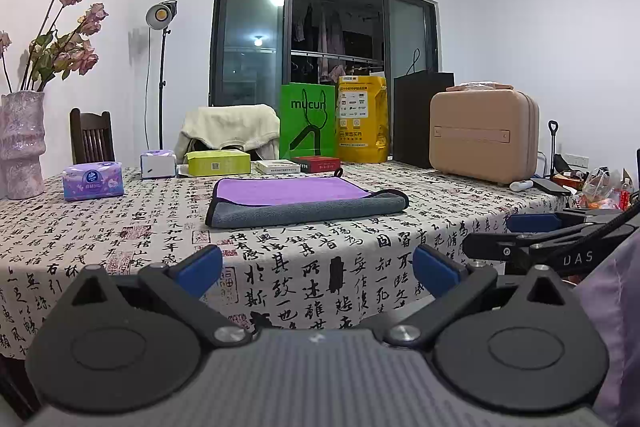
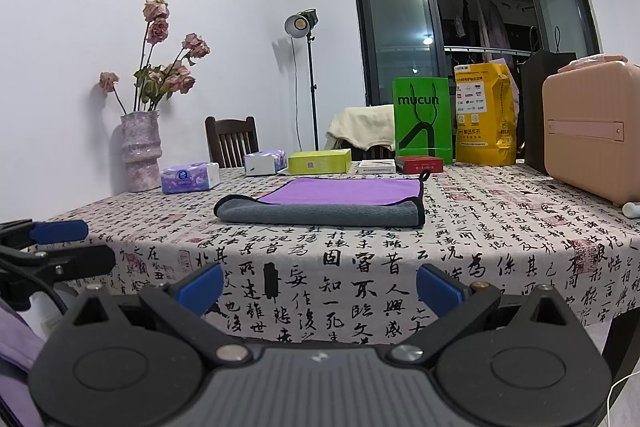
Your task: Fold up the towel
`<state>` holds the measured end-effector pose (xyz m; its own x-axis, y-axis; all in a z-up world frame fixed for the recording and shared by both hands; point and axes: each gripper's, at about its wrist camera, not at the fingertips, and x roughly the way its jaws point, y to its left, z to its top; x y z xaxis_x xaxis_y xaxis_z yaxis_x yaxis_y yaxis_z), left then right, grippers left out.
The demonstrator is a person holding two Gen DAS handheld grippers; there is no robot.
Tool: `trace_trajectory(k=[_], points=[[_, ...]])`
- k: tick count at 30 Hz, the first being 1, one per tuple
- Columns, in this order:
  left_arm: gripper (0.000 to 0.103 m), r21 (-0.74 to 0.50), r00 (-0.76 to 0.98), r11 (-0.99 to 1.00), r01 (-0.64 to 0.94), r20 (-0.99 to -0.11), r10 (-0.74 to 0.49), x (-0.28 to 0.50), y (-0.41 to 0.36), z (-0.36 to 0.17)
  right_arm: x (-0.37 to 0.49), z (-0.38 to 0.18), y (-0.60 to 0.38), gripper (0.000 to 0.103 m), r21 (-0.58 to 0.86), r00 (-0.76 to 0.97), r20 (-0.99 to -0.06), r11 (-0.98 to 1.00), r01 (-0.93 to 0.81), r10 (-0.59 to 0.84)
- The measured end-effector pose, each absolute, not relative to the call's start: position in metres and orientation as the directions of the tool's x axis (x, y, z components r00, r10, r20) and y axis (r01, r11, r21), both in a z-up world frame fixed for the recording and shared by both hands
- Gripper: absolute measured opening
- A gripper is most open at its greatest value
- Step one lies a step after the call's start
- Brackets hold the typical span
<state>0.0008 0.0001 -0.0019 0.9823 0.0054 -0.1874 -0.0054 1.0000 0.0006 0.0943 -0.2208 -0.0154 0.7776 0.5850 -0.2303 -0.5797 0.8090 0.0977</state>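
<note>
A towel (image 1: pixel 296 199), purple on one side and grey on the other, lies on the table with its near part folded over so a grey band faces me; it also shows in the right wrist view (image 2: pixel 332 203). A small black loop sticks up at its far right corner (image 2: pixel 424 174). My left gripper (image 1: pixel 318 267) is open and empty, held off the table's near edge, well short of the towel. My right gripper (image 2: pixel 320 285) is open and empty, also short of the towel. Each gripper shows at the side of the other's view.
The table (image 1: pixel 120 227) has a calligraphy-print cloth. A vase of dried roses (image 2: pixel 140 151), tissue packs (image 1: pixel 93 181), small boxes (image 1: pixel 218 163), a green bag (image 1: pixel 307 121), a yellow bag (image 1: pixel 362 119) and a tan case (image 1: pixel 484 137) stand along its far and side edges.
</note>
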Motion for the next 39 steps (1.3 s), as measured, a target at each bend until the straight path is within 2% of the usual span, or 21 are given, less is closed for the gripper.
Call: trace_trajectory(k=[32, 39], points=[[0.103, -0.007, 0.98, 0.999, -0.046, -0.193, 0.044, 0.014, 0.01, -0.005, 0.107, -0.021, -0.223, 0.103, 0.091, 0.799, -0.208, 0.825, -0.558, 0.563], [0.103, -0.016, 0.974, 0.999, -0.048, -0.224, 0.043, 0.035, 0.019, -0.008, 0.119, -0.024, -0.221, 0.103, 0.083, 0.801, -0.212, 0.827, -0.557, 0.56]])
